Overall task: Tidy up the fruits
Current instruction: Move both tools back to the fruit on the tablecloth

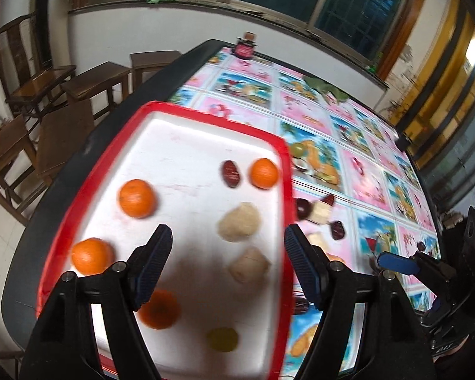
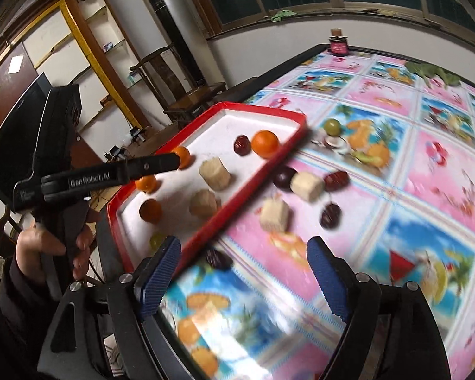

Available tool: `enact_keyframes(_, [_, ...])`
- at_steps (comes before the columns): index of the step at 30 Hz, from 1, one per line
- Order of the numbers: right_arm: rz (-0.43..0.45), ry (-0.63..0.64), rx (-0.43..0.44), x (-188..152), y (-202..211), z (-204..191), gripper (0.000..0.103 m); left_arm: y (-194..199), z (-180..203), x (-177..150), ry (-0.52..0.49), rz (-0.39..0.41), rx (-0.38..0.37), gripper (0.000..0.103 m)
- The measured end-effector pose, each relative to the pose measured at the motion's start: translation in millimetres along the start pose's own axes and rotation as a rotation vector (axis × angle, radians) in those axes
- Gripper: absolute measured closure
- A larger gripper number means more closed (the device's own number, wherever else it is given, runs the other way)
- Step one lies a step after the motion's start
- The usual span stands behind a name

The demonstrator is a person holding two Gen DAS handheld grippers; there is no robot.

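Your left gripper (image 1: 227,247) hangs over the red-rimmed tray (image 1: 180,109) with its jaws spread wide and nothing between them. Your right gripper (image 2: 243,272) is the same deal, wide apart and empty, sitting over the tray's near corner and the picture-print tablecloth (image 2: 443,171).

On the tray you've got four oranges, one at the far right corner (image 1: 263,173) with a dark red date (image 1: 230,174) just beside it, plus two pale chunks (image 1: 239,221) in the middle and a yellow-green fruit (image 1: 222,339) at the near end.

Off the tray, on the cloth just beside its right rim, sit two more pale chunks (image 2: 306,185), a dark plum (image 2: 284,178) touching one of them, and a few dates (image 2: 330,215) nearby. A green fruit (image 2: 332,126) sits farther back. It's all a bit blurry.
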State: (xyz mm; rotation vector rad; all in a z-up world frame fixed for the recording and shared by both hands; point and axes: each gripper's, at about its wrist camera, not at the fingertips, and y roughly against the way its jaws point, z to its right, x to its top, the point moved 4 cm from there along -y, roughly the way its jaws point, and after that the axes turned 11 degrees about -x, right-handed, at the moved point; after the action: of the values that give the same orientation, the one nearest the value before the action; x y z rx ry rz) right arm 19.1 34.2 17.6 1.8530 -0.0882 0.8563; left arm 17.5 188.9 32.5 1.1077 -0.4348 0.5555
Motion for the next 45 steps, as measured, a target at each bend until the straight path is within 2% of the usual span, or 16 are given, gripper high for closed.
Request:
enact_keyframes(12, [-0.013,-0.067,-0.055,-37.8,22.1,38.1,0.020,-23.6,55.1,-10.8,-0.086,-0.065,-0.051,0.030])
enact_keyframes(19, [-0.006,-0.088,-0.087,-43.4,26.0,55.8,0.020,-36.3,80.7,-20.1,-0.145,-0.109,-0.062,0.030])
enact_keyframes(27, [0.037,-0.112,-0.166,-44.3,50.4,92.7,0.020,-54.6,98.1,-26.2,-0.198,-0.123,-0.051,0.030])
enact_keyframes(29, [0.041,-0.122,-0.177,-41.1,52.6,99.4,0.021,-60.1,99.6,-26.3,-0.201,-0.129,-0.047,0.035])
enact_keyframes(30, [0.044,-0.122,-0.179,-38.6,52.5,101.2,0.021,-63.6,100.9,-26.5,-0.201,-0.135,-0.048,0.042])
enact_keyframes(33, [0.050,-0.111,-0.169,-30.4,49.2,100.5,0.032,-70.1,103.6,-27.3,-0.205,-0.149,-0.049,0.052])
enact_keyframes(34, [0.044,-0.100,-0.161,-26.9,45.7,98.4,0.041,-72.9,104.4,-27.7,-0.209,-0.155,-0.046,0.056])
enact_keyframes(35, [0.036,-0.089,-0.151,-23.7,41.7,95.9,0.048,-75.1,104.7,-27.8,-0.210,-0.159,-0.042,0.056])
enact_keyframes(36, [0.028,-0.077,-0.142,-19.6,36.7,93.2,0.050,-77.1,104.6,-27.5,-0.209,-0.161,-0.037,0.057])
enact_keyframes(41, [0.027,-0.042,-0.138,-2.8,22.4,83.1,0.052,-85.0,102.0,-25.9,-0.201,-0.169,-0.022,0.057])
enact_keyframes(45, [0.035,-0.052,-0.154,-6.2,26.9,92.2,0.052,-88.5,100.5,-23.4,-0.206,-0.166,-0.009,0.057])
